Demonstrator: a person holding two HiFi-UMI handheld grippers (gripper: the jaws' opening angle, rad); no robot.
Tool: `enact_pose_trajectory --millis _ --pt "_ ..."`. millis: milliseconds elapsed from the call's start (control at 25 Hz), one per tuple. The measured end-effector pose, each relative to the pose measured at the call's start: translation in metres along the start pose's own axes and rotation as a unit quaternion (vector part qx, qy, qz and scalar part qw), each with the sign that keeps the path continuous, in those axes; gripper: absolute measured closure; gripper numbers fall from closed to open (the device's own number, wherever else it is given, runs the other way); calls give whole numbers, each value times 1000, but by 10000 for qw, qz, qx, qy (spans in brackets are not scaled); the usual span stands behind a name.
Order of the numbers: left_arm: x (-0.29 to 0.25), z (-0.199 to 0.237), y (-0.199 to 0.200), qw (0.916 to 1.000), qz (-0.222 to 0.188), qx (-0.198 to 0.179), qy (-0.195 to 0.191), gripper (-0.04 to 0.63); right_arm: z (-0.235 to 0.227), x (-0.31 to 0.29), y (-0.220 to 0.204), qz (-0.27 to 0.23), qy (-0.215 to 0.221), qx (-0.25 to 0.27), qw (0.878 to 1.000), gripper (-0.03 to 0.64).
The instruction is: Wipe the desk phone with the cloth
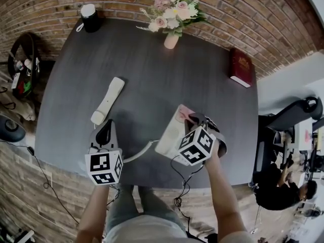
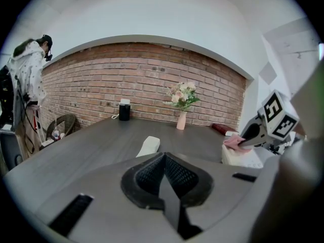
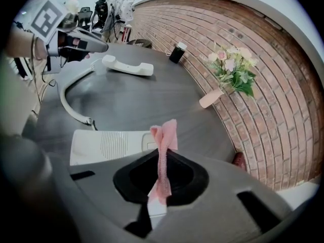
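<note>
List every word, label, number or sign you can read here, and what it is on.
No readable text in any view.
Book: gold mark on the cover, too blurred to read.
Marker cubes: black-and-white square patterns only, no letters or digits.
Phone: no print can be made out.

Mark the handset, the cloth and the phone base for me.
handset [image 1: 108,100]: head view, middle of its grip.
cloth [image 3: 163,160]: right gripper view, narrow strip below the top fold.
phone base [image 3: 111,144]: right gripper view, speaker grille on top.
</note>
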State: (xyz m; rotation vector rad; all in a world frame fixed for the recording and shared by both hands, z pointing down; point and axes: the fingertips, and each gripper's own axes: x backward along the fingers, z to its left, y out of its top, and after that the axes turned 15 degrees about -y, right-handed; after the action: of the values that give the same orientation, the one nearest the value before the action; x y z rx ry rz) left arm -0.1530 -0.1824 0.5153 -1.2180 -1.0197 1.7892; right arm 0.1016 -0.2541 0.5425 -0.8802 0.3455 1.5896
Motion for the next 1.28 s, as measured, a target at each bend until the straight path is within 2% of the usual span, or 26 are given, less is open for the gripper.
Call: enact_pose_trajectory --millis 1280 --pt "12 9 -9 10000 60 29 -26 591 33 18 -1 186 307 155 9992 597"
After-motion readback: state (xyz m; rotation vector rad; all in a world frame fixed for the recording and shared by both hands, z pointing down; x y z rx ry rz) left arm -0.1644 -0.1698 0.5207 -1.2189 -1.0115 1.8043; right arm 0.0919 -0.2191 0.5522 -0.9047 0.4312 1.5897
